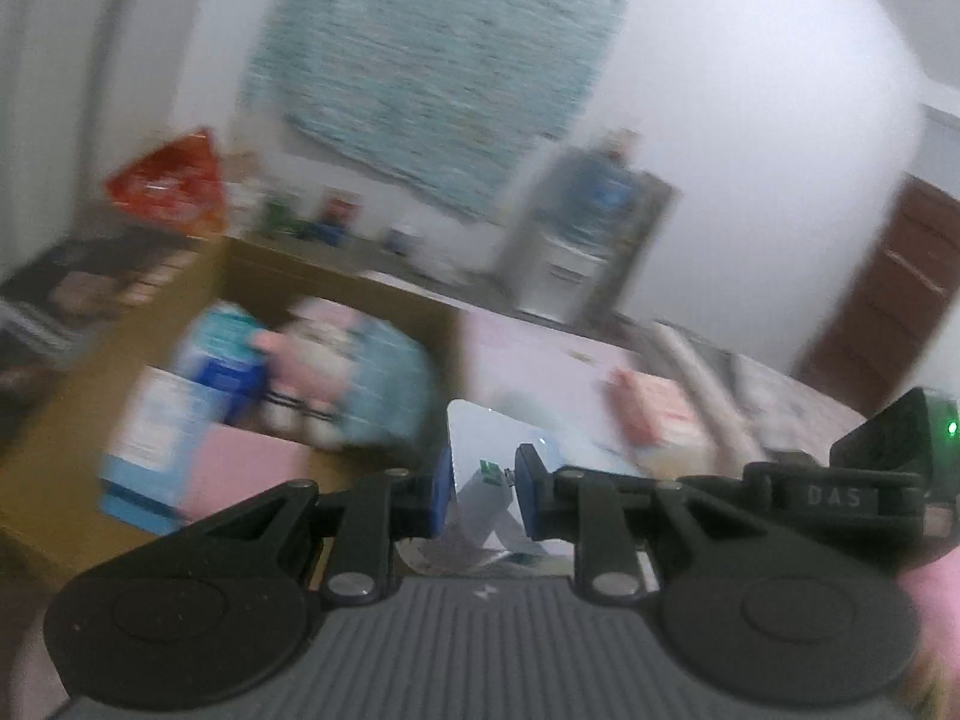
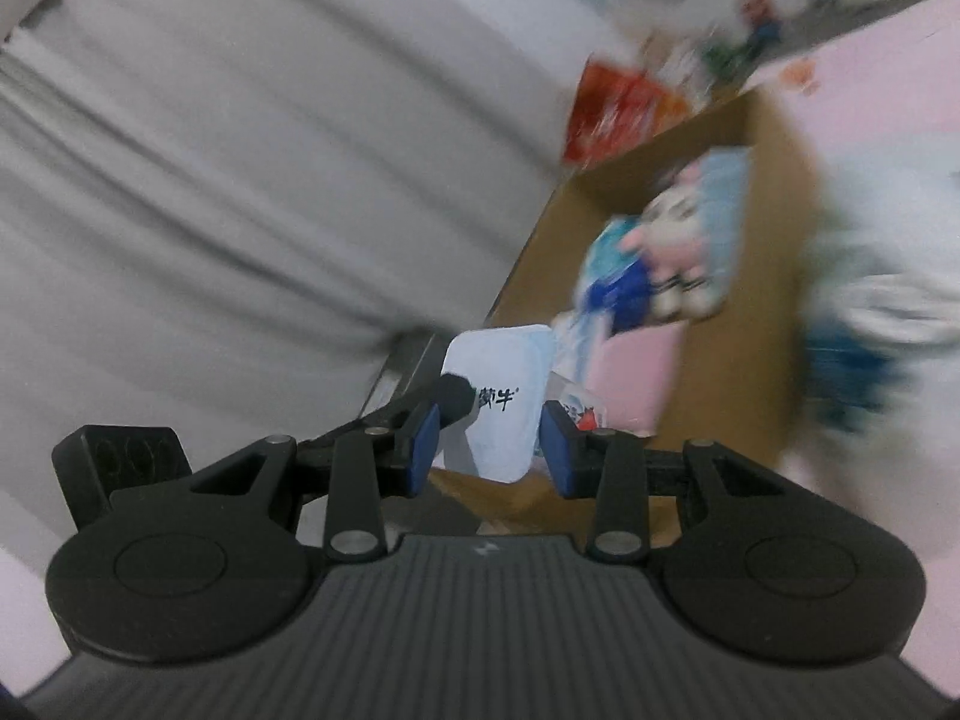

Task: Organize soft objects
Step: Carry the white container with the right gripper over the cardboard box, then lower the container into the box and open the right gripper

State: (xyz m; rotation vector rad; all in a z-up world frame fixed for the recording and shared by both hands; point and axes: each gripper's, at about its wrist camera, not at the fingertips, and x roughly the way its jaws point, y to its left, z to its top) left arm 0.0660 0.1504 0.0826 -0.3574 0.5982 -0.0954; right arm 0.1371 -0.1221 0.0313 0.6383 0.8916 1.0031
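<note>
Gripping a pale milk pouch narrowly, the left tool sat just short of the cardboard box, which lay ahead-left; the right tool straddled the pouch, contact unclear.

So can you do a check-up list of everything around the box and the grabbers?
Surface: pink bed sheet, blurred.
Job's things: open brown cardboard box holds a pink-and-white plush toy and blue-and-white soft packs; a white soft pouch with printed writing is held at the box's near end.
Clutter: red crinkly bag and small bottles behind the box.
Grippers: left gripper shut on the pouch; right gripper pads apart, open.
Cables: nothing seen.
Surroundings: white curtain, teal wall hanging, brown door.
</note>
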